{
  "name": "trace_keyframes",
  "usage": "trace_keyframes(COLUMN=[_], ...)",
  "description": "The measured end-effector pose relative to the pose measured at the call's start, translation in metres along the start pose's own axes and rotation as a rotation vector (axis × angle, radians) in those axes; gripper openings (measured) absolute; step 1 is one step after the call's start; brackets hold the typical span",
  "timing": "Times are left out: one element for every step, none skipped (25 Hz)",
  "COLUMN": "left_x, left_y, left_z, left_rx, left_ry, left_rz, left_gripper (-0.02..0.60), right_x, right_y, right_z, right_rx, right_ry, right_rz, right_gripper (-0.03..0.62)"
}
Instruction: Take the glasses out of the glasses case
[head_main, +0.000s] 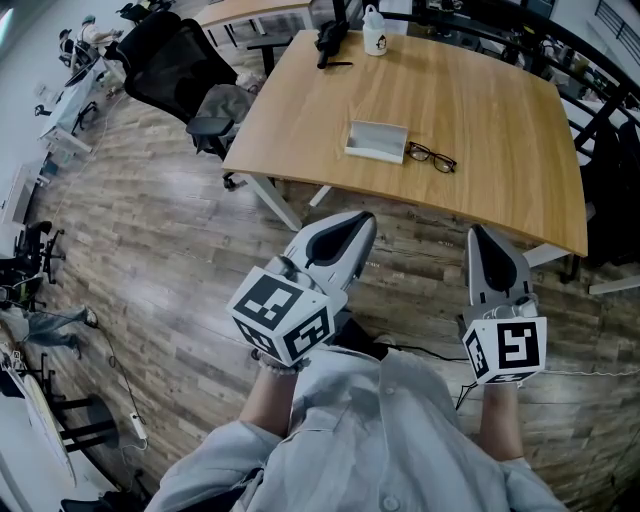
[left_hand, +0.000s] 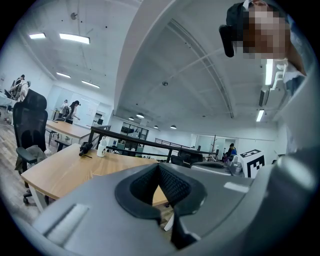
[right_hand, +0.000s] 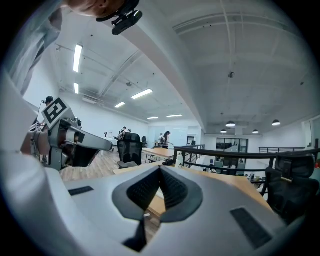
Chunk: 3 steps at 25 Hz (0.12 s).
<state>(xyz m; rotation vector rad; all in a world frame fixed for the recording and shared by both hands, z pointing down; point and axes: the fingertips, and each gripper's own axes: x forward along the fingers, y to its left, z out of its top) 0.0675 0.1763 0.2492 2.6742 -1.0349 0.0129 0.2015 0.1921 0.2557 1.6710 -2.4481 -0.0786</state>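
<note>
Both grippers are held at my waist, well short of the table, over the wood floor. Left gripper: jaws together, nothing between them. Right gripper: jaws together too, empty.

The glasses case sits open near the table's front edge, about mid-length, and looks empty from the head view. The glasses lie on the tabletop just beside the case's right end, not in it. I can't tell if the temples are folded. I judge the task done: the glasses are out.

Risks from here:
- The glasses are near the front edge. Any reach back in with shut jaws could knock them off onto the floor.
- A regrasp on the thin frame with hard pads could bend it or scuff a lens.
- The case looks light and would likely skate if bumped, pushing the glasses along with it.
- The office chair at the table's left corner could catch me if I step in on that side.
- The bottle and a black tool at the far edge are well apart, so low concern.
</note>
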Motion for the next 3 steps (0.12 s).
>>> trace_keyframes(left_x=[0.0002,0.0004,0.0007], left_y=[0.0000,-0.0001,-0.0001], left_z=[0.0005,0.0010,0.0014], left_rx=[-0.001,-0.001,-0.001], left_ry=[0.000,-0.001,-0.001], left_rz=[0.001,0.001,0.002], left_gripper=[0.005,0.005,0.005], right_x=[-0.0001,-0.0002,-0.0004], right_y=[-0.0002,-0.0006,-0.0010], right_z=[0.0002,0.0002,0.0002], right_rx=[0.000,0.001,0.003], right_ry=[0.001,0.001,0.001], right_rz=[0.001,0.001,0.001], right_gripper=[0.000,0.000,0.000])
